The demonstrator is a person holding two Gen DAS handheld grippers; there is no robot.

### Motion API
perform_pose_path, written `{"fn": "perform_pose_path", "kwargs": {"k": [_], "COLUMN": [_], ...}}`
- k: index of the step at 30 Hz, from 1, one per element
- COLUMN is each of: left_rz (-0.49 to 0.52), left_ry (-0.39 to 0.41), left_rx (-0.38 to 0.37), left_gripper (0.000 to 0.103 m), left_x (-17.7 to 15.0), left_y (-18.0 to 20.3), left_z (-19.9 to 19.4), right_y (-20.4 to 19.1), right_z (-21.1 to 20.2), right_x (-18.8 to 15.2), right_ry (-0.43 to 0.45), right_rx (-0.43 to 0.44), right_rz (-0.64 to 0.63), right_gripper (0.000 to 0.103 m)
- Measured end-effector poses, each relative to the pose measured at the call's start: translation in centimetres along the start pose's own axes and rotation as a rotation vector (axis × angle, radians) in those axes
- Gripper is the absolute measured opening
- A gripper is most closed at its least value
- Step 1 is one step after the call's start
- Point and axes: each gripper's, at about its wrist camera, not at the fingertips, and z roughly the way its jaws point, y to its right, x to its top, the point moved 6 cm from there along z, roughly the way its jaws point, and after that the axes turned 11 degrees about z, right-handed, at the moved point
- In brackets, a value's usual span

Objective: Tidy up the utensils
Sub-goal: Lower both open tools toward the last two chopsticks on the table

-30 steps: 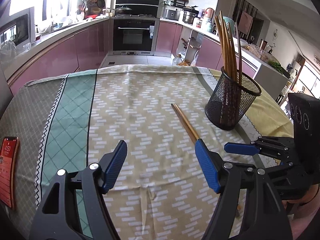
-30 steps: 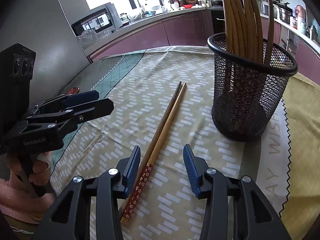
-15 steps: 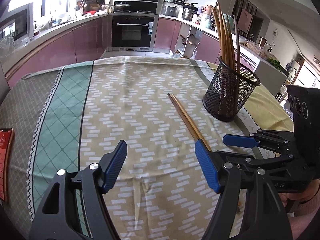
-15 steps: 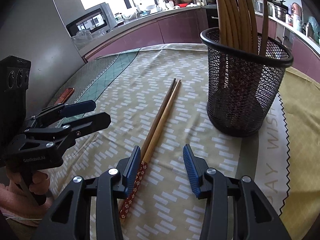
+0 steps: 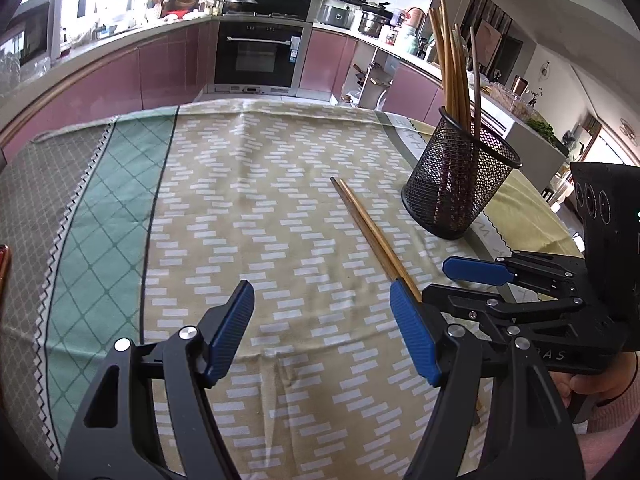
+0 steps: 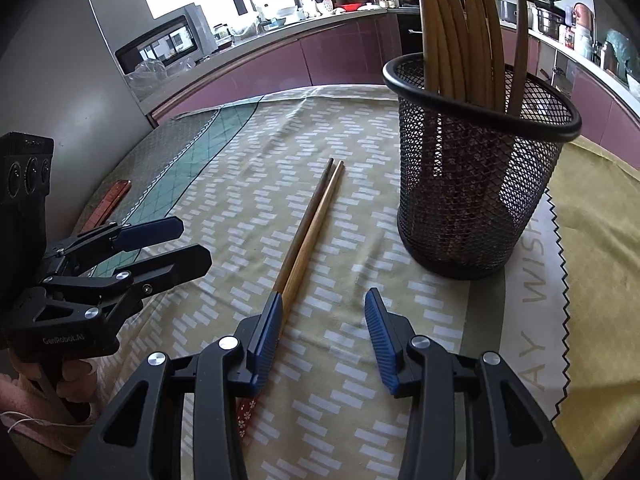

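Wooden chopsticks [image 6: 310, 232], two side by side, lie on the patterned cloth [image 5: 260, 208] left of the mesh cup [image 6: 476, 184].

Their decorated ends vanish under the right gripper [image 6: 324, 322], whose ribbed blue pads stand apart, gripping nothing. The left gripper [image 5: 322, 330] gapes wider over bare cloth. Roughly six more sticks stand in the black wire cup, hard to count through the mesh.

Home kitchen: built-in oven [image 5: 258, 54], pink cabinets [image 5: 168, 66], microwave [image 6: 164, 44], pots, tableclothed table [image 5: 240, 200].
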Motion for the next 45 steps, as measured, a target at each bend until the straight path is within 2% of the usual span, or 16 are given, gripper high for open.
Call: {"fn": "perform_pose_path", "kwargs": {"k": [6,19,22,31,34,45], "left_rz": [-0.009,-0.003,0.004,0.005,0.006,0.048], "left_ry": [-0.012,-0.030,-0.033,-0.041,-0.043,-0.053], "left_rx": [-0.025,-0.015,-0.009,0.007,0.011,0.009], "left_gripper": [0.070,0.070,0.070,0.070,0.070,0.070], "left_x": [-0.3,0.0,0.1,0.2,0.2,0.5], "left_y": [-0.3,-0.8,-0.6,-0.6,-0.6,0.2], "left_z": [0.6,1.0,1.1,1.2,1.3,1.9], "right_y": [-0.2,-0.3,-0.6,-1.9,-2.1,-0.4], "right_z": [0.1,0.4,0.2,0.2,0.5,0.9], "right_x": [0.1,-0.1,-0.1,0.3,0.4,1.0], "right_ry": [0.002,0.017,0.015,0.007,0.009,-0.015], "right_rx": [-0.029,-0.109,-0.062,-0.003,-0.042,-0.091], "right_rz": [-0.004,-0.046,-0.035,-0.051,-0.073,-0.043], "right_gripper": [0.041,0.039,0.038,0.038,0.037,0.031]}}
